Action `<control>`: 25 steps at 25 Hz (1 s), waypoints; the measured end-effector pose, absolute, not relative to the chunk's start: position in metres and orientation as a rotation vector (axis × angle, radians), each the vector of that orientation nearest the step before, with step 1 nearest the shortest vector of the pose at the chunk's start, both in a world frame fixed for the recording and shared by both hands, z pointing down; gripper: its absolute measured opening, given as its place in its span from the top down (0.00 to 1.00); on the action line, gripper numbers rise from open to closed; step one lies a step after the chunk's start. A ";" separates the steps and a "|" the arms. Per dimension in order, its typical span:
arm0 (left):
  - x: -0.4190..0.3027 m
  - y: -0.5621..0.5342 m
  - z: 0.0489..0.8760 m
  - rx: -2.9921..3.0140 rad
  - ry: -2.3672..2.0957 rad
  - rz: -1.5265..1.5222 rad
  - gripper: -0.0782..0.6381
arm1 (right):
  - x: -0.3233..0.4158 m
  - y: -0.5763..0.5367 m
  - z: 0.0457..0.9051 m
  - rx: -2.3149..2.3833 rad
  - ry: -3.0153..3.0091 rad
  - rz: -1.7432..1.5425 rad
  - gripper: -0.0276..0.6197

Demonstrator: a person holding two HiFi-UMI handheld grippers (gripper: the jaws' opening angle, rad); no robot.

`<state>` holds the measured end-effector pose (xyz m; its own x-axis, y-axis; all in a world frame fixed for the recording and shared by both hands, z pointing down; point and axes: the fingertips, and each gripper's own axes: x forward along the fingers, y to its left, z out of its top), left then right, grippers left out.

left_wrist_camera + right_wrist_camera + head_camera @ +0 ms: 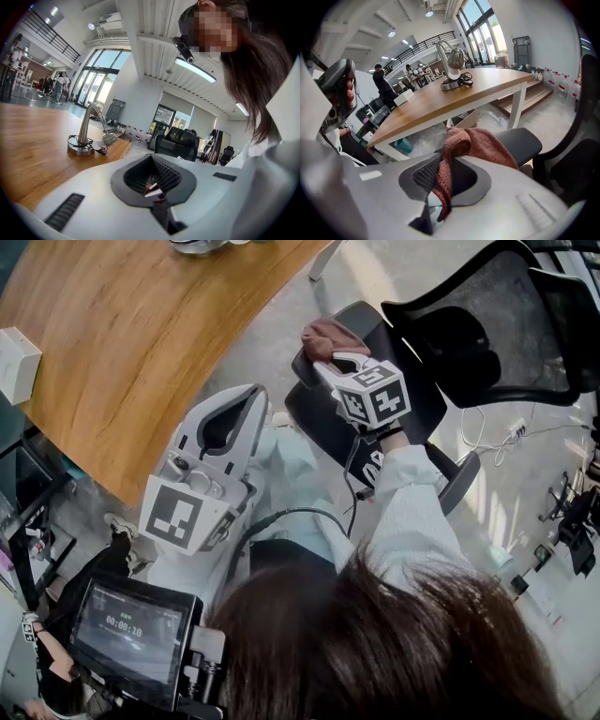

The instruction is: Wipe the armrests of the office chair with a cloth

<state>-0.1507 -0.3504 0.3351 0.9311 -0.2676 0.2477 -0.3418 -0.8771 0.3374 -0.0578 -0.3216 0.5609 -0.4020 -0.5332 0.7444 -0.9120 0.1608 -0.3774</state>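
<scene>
Keeping the pad flat mattered: right gripper (446,174) was clamped on the reddish cloth (483,142) at the armrest's (527,139) desk-side end; left gripper (153,188) was closed, empty. It probably needed full-length strokes.

My right gripper (330,360) pins the reddish-brown terry cloth (330,336) onto the black padded armrest (367,320) of the black mesh office chair (497,324). The curved wooden table (141,334) lies left of them. My left gripper (242,401) hangs between table edge and armrest.

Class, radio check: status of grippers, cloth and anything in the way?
Right gripper shut on cloth, cloth at armrest. Left gripper shut, empty. Nothing in the way.
</scene>
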 end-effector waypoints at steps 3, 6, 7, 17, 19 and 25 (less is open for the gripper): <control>-0.151 -0.350 0.336 2.695 -0.443 0.267 0.89 | -0.083 -0.312 0.558 1.309 -2.042 1.171 0.88; -0.153 -0.350 0.336 2.691 -0.445 0.266 0.89 | -0.103 -0.304 0.555 1.244 -2.077 1.196 0.88; -0.153 -0.350 0.336 2.692 -0.445 0.265 0.89 | -0.110 -0.301 0.553 1.218 -2.089 1.207 0.88; -0.153 -0.351 0.341 2.684 -0.462 0.289 0.89 | -0.079 -0.303 0.547 1.282 -2.099 1.325 0.88; -0.153 -0.353 0.341 2.682 -0.469 0.292 0.89 | -0.060 -0.306 0.548 1.327 -2.063 1.315 0.88; -0.156 -0.356 0.340 2.686 -0.491 0.295 0.89 | -0.016 -0.316 0.554 1.390 -1.983 1.264 0.88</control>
<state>-0.1560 -0.3561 0.3400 0.9164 -0.2947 0.2709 -0.3775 -0.8613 0.3399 -0.0156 -0.3157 0.5545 -0.4207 -0.5238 0.7408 -0.8926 0.0932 -0.4410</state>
